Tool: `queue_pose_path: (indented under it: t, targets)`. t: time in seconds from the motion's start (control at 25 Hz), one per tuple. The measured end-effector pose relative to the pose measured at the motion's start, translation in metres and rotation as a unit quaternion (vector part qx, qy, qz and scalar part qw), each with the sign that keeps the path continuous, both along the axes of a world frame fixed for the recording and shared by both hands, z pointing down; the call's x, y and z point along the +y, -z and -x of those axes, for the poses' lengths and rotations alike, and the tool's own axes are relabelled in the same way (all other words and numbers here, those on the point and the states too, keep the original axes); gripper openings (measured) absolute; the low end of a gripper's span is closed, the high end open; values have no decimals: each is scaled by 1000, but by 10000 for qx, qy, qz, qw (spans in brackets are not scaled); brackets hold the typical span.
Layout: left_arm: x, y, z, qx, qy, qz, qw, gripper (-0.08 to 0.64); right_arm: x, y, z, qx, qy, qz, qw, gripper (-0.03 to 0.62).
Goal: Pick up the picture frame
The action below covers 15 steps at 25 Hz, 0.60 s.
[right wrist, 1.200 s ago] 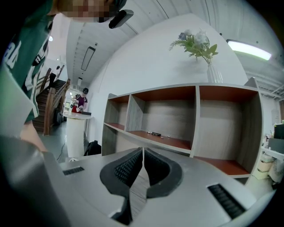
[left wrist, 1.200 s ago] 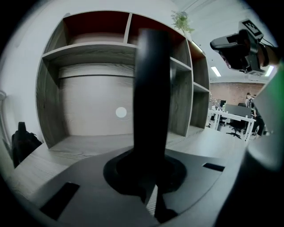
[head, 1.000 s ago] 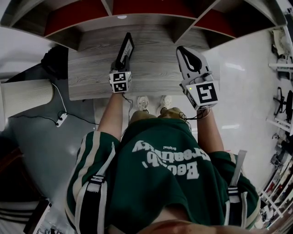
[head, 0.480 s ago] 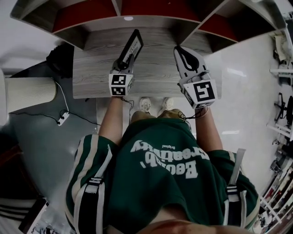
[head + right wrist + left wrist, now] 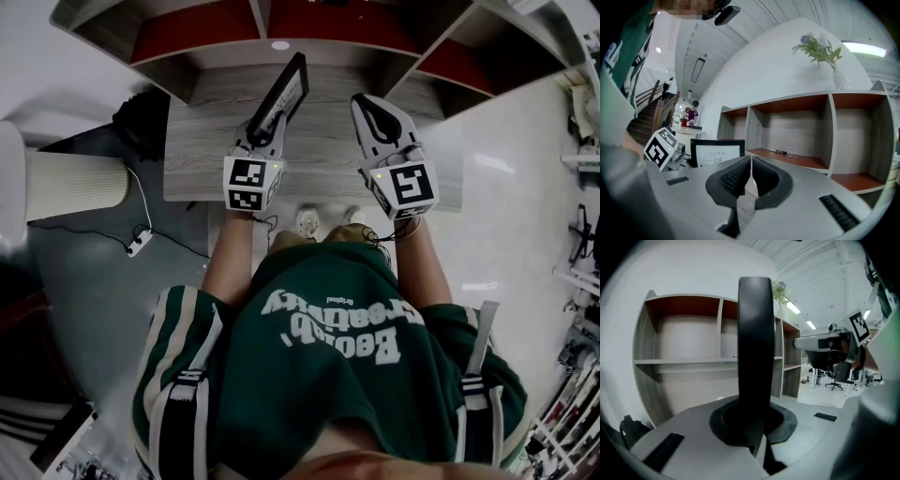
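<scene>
Upward went the left gripper [image 5: 262,142] since the earlier head view, and with it the picture frame [image 5: 284,94], which now sat larger in that view, nearer the red-backed shelf unit [image 5: 197,28] at the far side. The right gripper [image 5: 371,101] had shifted only a little, staying just right of the frame and apart from it.

From the left gripper view, the jaws were closed on the frame's dark edge [image 5: 755,343], which stood upright between the pads and ran up out of the grip. The frame looked clear of the grey wooden worktop [image 5: 202,164], so the pick seemed largely made. The right gripper's jaws [image 5: 751,180] were drawn almost together with nothing between them. Its view showed the frame's printed face [image 5: 717,152] off to the left.

The grip sat low on one end of the frame, so most of its length hung beyond the pads. Doing this well probably meant keeping the squeeze firm, raising it slowly without rolling the wrist, and holding its far end short of the shelf edge. The right gripper was best kept out of the way.
</scene>
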<state>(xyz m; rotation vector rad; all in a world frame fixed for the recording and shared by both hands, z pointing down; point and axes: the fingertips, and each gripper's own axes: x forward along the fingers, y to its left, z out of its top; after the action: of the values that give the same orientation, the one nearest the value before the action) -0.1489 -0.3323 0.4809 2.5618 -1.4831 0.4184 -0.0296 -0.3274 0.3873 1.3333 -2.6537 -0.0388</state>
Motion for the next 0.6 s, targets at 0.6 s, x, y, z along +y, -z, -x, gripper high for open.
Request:
queue_pose_path:
  t: [0.6]
  targets:
    - [19,74,7,-193,-51,-162,9997,26,-1,17,11,-121,-107,-211,9996,37]
